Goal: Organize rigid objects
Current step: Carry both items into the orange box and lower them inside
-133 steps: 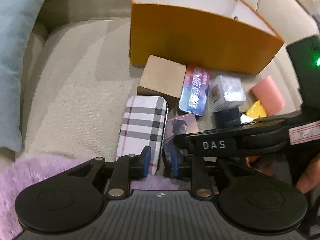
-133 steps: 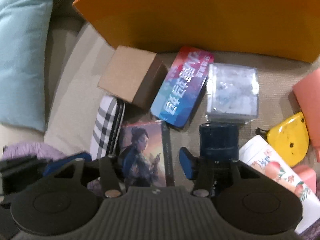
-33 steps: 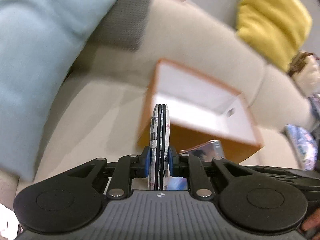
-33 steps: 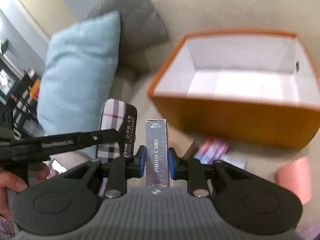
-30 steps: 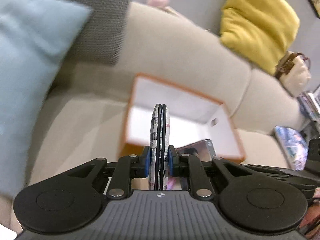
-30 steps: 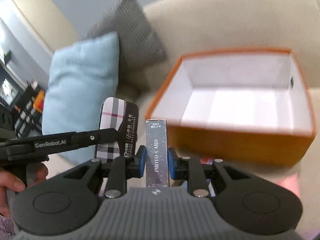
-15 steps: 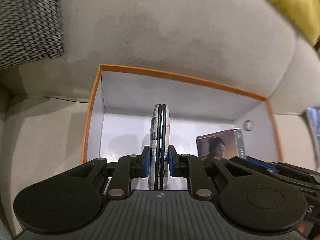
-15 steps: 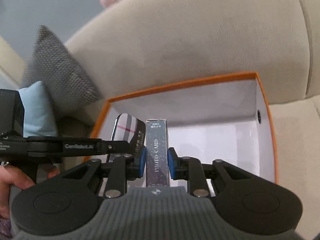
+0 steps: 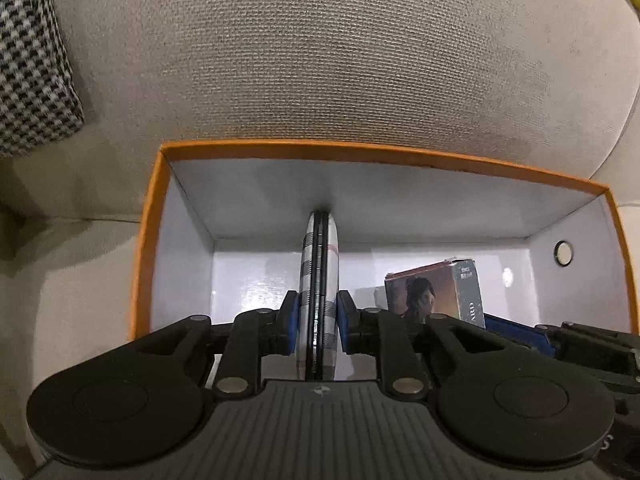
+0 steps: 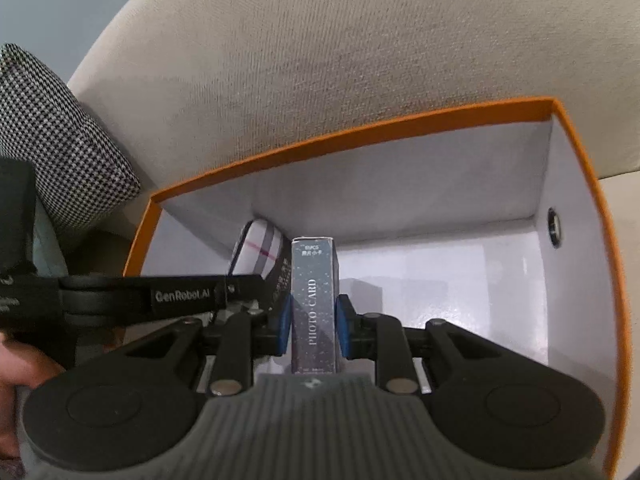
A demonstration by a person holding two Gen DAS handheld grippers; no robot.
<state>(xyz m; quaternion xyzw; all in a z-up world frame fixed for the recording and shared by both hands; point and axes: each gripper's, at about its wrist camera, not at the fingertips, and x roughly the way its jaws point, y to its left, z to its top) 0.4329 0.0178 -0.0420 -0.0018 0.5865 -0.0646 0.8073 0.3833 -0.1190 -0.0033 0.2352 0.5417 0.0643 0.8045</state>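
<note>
An orange box (image 9: pixel 360 150) with a white inside stands on the beige sofa seat against the backrest. My left gripper (image 9: pixel 319 312) holds a plaid case (image 9: pixel 318 272) on edge, low inside the box near its far wall. Its jaws are opening, while the blue pads still touch the case. To its right, my right gripper (image 10: pixel 313 320) is shut on a dark photo card box (image 10: pixel 314 300), also down inside the orange box (image 10: pixel 360 130). The right wrist view shows the plaid case (image 10: pixel 260 248) just left of the card box. The left wrist view shows the card box (image 9: pixel 432 292) at lower right.
The sofa backrest (image 9: pixel 320 60) rises right behind the box. A houndstooth cushion (image 9: pixel 32 60) leans at the left. A hand (image 10: pixel 24 364) grips the left tool. A round eyelet (image 9: pixel 563 252) pierces the box's right wall. White floor shows to the right of the card box.
Both grippers have come forward and sunk from above the box into it, carrying the plaid case and the card box. The blue and yellow cushions have left the views.
</note>
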